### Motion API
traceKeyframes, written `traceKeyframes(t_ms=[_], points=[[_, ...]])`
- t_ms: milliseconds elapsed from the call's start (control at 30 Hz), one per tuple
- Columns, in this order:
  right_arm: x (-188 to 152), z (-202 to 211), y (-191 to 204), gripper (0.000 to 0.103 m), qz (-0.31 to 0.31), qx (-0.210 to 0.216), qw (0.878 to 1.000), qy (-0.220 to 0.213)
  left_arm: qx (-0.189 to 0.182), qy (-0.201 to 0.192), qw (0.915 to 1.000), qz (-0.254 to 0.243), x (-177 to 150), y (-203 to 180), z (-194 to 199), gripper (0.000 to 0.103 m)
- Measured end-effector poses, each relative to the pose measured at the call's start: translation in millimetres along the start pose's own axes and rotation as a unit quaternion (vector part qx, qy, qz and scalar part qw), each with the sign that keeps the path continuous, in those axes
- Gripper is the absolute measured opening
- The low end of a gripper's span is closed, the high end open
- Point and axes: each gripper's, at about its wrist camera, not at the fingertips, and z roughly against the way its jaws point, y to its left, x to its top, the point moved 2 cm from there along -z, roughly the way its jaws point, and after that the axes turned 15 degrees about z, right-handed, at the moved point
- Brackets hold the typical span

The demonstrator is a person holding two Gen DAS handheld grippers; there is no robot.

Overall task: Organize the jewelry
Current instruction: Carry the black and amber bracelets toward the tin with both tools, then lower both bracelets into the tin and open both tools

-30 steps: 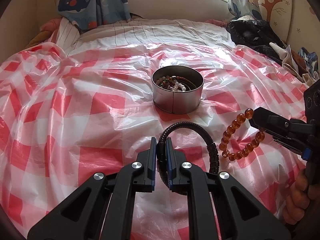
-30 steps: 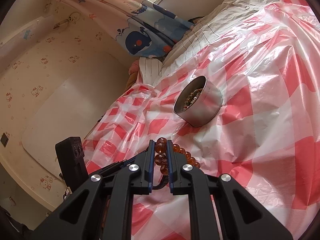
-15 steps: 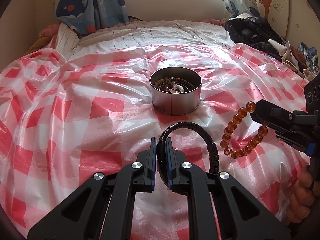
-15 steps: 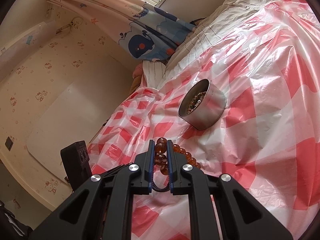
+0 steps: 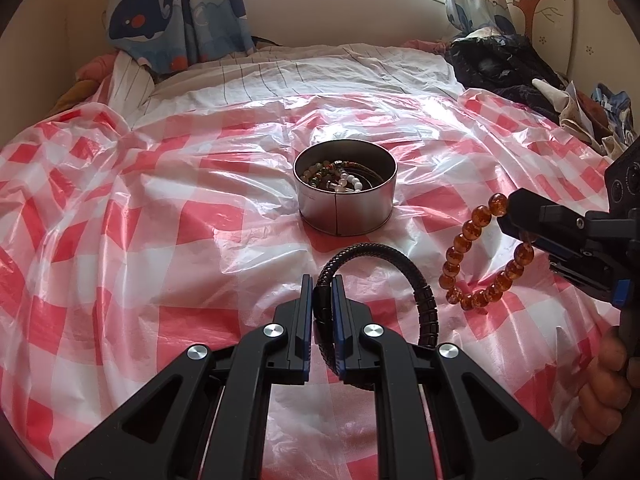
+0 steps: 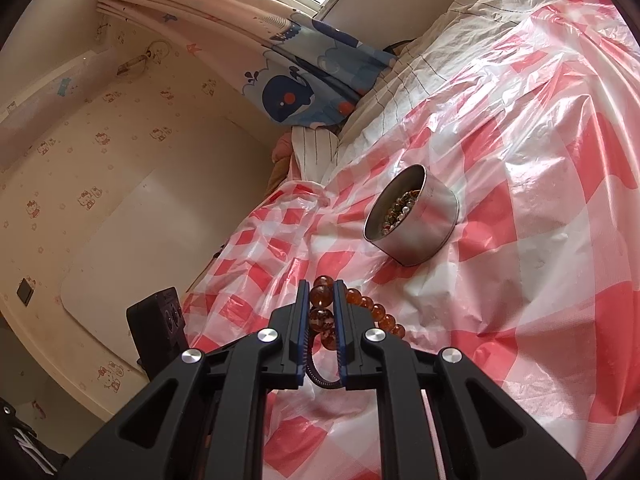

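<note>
Only the left view shows the right gripper [image 5: 520,226] jaws clamping the amber bead bracelet [image 5: 476,256] beside the left gripper [image 5: 322,300], its jaws pinching the black braided bracelet [image 5: 384,254] near the metal tin [image 5: 345,188] mid-bed.

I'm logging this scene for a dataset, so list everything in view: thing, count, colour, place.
Tin: one, silver, mid-sheet, holding mixed bead jewelry.
Black bracelet: one, black braided, gripped in left claw.
Amber bracelet: one, orange-brown beads, gripped in right claw.
Plastic sheet: one, red-white check, over bed.
Bedsheet: one, white striped, behind.
Whale curtain: blue, by the window.
Dark clothes: pile, far right.
Left claw: one, black, shut.
Right claw: one, black, shut.
Hand: one, holding the right claw's handle.
</note>
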Motion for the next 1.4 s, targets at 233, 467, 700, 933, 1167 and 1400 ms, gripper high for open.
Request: traceKeyframes(t_ms=[233,467,700,933,1167,1400], points=[[8,3,1,0.012,-0.001,0.006,1.000,-0.014,-0.022,-0.004,0.9996,0.017,5,0,5,0.008],[13,5,-1,0.012,-0.009,0.012,1.000,-0.022,-0.031,-0.004,0.9992,0.024,12,-2,6,0.008],[35,-3,-4,0.012,-0.005,0.014,0.999,-0.035,-0.041,-0.020,0.9983,0.037,48,-6,1,0.008],[63,-15,-10,0.012,0.009,0.005,0.999,-0.045,-0.047,-0.021,0.9975,0.050,85,-10,-28,0.008],[98,-35,-16,0.012,0.041,-0.009,0.998,-0.047,-0.049,-0.009,0.9968,0.063,107,-12,-60,0.008],[97,-97,-23,0.027,0.102,-0.071,0.991,0.054,-0.026,0.051,0.9956,0.075,109,-4,-106,0.020]])
